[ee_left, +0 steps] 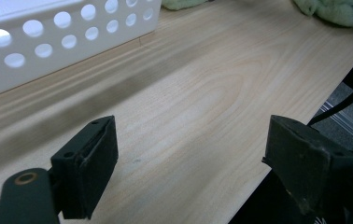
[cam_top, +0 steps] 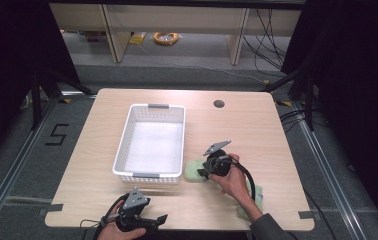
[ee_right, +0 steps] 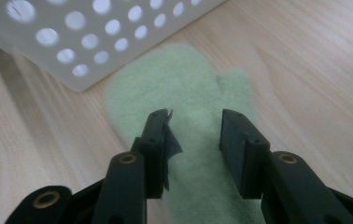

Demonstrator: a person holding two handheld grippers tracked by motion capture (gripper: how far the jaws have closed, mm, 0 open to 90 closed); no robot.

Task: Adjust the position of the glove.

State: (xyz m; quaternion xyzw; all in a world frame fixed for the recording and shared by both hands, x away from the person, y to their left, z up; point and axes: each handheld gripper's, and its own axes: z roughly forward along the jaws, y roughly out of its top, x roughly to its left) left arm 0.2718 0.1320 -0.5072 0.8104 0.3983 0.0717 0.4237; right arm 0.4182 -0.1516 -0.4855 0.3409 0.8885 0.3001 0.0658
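A pale green mitten (cam_top: pixel 191 169) lies flat on the wooden table, touching the front right corner of a white perforated basket (cam_top: pixel 122 150). My right gripper (cam_top: pixel 203 172) is down on it. In the right gripper view the jaws (ee_right: pixel 195 135) straddle the middle of the mitten (ee_right: pixel 179 79), with fabric lying flat between the pads and not pinched. A second green mitten (cam_top: pixel 257 197) lies by the right forearm near the front edge. My left gripper (cam_top: pixel 158 220) rests at the table's front edge, jaws (ee_left: pixel 188 163) wide apart over bare wood.
The basket (ee_left: pixel 48 46) has nothing inside and takes up the table's middle left. A round cable hole (cam_top: pixel 219 104) sits at the back. The second mitten (ee_left: pixel 338 9) shows far off in the left gripper view. Dark curtains flank the table.
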